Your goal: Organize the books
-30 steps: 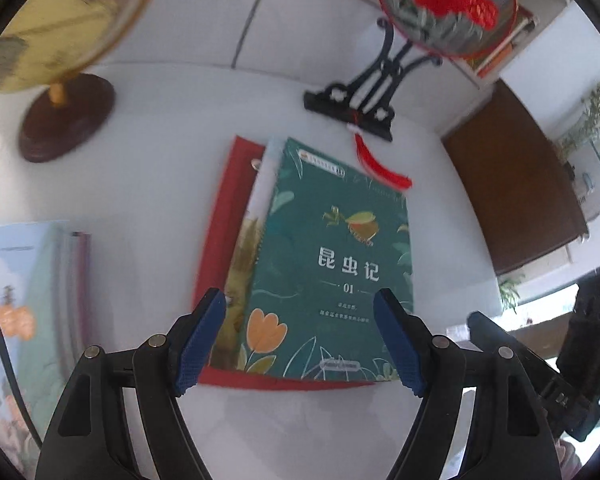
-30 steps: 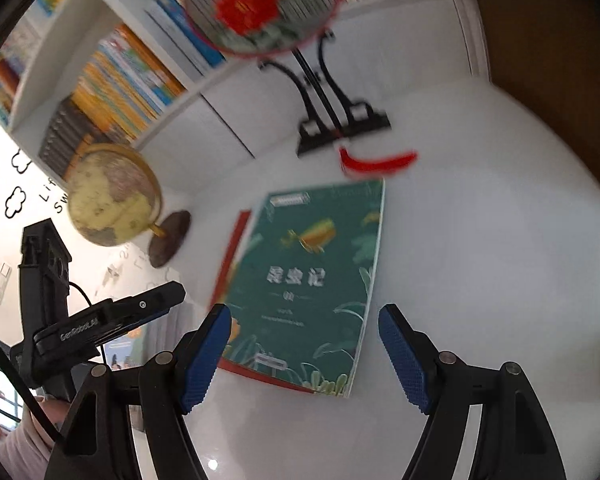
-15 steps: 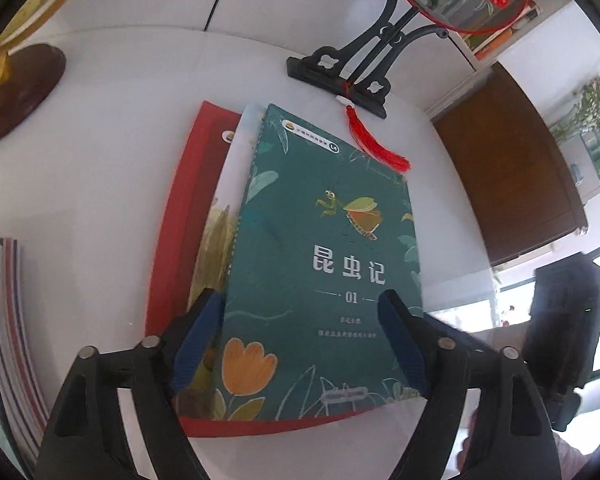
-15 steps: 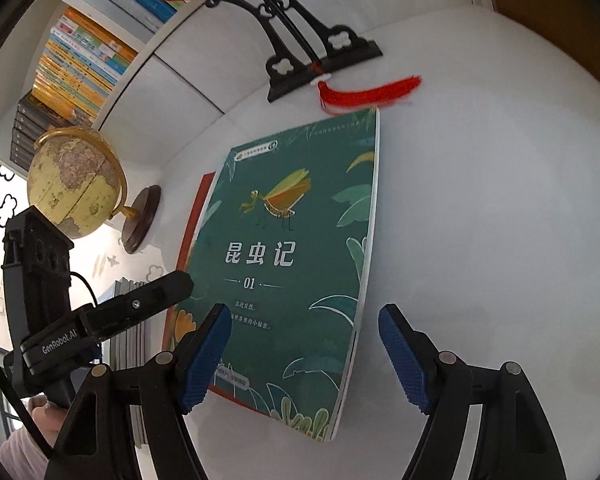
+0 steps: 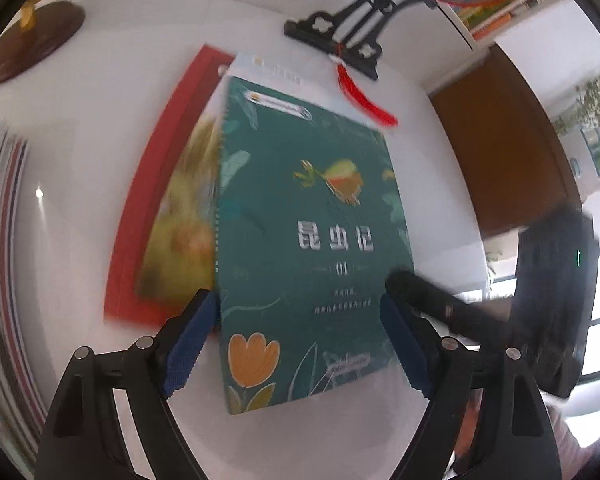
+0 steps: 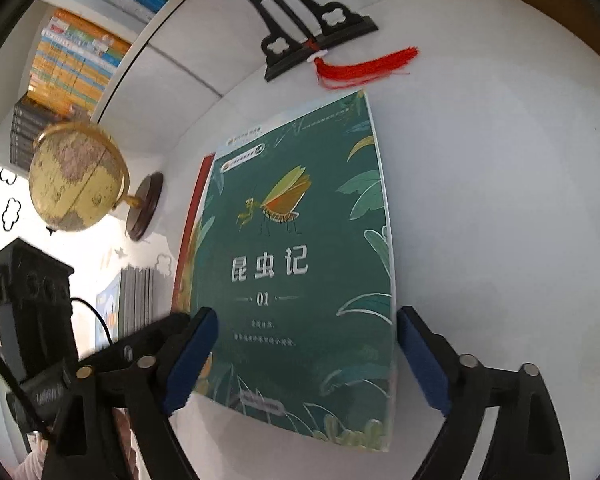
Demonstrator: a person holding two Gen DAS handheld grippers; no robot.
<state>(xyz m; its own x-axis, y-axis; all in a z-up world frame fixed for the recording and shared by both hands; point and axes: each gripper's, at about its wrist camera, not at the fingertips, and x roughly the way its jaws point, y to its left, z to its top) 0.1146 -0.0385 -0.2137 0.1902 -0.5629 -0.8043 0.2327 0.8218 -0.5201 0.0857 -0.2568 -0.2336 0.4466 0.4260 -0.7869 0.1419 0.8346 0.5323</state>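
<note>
Green book (image 5: pixel 300 240) lies on the white tabletop (image 6: pixel 500 200), on top of a red book (image 5: pixel 156 208). Both the left hand-held gripper (image 5: pixel 296 340) and the right hand-held gripper (image 6: pixel 304 360) are open around its near end. The right one's jaws have just spread wider.

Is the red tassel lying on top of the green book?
No, in the right wrist view the red tassel lies on the white table just beyond the green book, apart from it.

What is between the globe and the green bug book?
A red book lies there, peeking out from under the green bug book, with bare white table up to the globe. The right wrist view shows it.
</note>
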